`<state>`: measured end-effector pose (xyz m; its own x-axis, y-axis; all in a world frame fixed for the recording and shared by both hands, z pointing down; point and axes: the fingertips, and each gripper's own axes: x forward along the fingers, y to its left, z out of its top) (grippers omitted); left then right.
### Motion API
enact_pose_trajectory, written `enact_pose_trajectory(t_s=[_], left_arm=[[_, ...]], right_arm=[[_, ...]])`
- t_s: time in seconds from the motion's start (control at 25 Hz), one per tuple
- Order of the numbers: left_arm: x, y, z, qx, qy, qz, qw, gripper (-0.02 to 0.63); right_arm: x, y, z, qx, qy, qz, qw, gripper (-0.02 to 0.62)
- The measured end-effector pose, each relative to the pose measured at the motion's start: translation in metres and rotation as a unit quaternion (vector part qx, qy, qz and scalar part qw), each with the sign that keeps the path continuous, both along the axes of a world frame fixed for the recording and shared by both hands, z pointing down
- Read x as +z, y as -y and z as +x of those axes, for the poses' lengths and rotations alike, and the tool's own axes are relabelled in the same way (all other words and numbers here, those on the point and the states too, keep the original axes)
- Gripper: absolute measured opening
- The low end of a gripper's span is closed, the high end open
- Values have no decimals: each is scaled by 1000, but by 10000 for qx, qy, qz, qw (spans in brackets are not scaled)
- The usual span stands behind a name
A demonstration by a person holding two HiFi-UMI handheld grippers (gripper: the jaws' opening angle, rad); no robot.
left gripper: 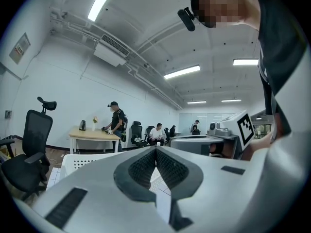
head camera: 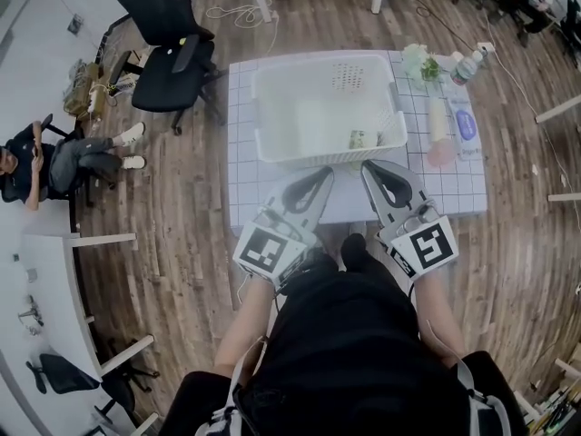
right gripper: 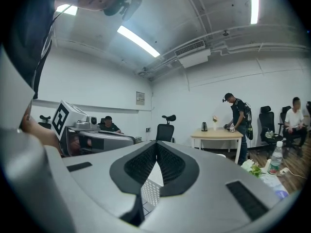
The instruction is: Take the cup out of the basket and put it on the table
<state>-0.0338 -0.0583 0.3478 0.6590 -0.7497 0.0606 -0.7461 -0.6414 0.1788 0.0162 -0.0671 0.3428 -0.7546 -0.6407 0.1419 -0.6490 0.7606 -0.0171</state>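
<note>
A white plastic basket (head camera: 269, 107) stands on the white tiled table (head camera: 238, 184). A small patterned cup (head camera: 363, 139) sits inside it by the near right corner. My left gripper (head camera: 328, 172) and right gripper (head camera: 367, 165) hover side by side just before the basket's near wall, above the table's front edge. Both are shut with nothing between their jaws. In the left gripper view the left gripper's pads (left gripper: 156, 150) meet, with the basket's perforated wall (left gripper: 73, 161) behind. In the right gripper view the right gripper's pads (right gripper: 156, 145) also touch. Neither gripper view shows the cup.
On the table's right side lie a flower bunch (head camera: 421, 62), a bottle (head camera: 467, 65), a pink tube (head camera: 440, 130) and a white pack (head camera: 463, 123). A black office chair (head camera: 171, 48) stands at the far left. A person (head camera: 41, 160) sits further left.
</note>
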Motion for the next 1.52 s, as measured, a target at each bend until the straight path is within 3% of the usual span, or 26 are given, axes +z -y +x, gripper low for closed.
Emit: enact_pose_trajectory(t_s=[0.68, 1.12, 1.28, 1.52], left_arm=[[0, 48, 38, -635, 105, -28, 9979, 11], [5, 76, 26, -716, 128, -109, 9973, 11], [8, 85, 16, -596, 115, -132, 9981, 11], [19, 94, 1, -388, 109, -182, 9990, 11]], right_arm=[[12, 53, 46, -608, 96, -130, 9980, 17], [24, 78, 42, -616, 88, -309, 9976, 17], [29, 84, 37, -538, -83, -294, 9981, 17], [41, 98, 20, -698, -763, -267, 9943, 17]])
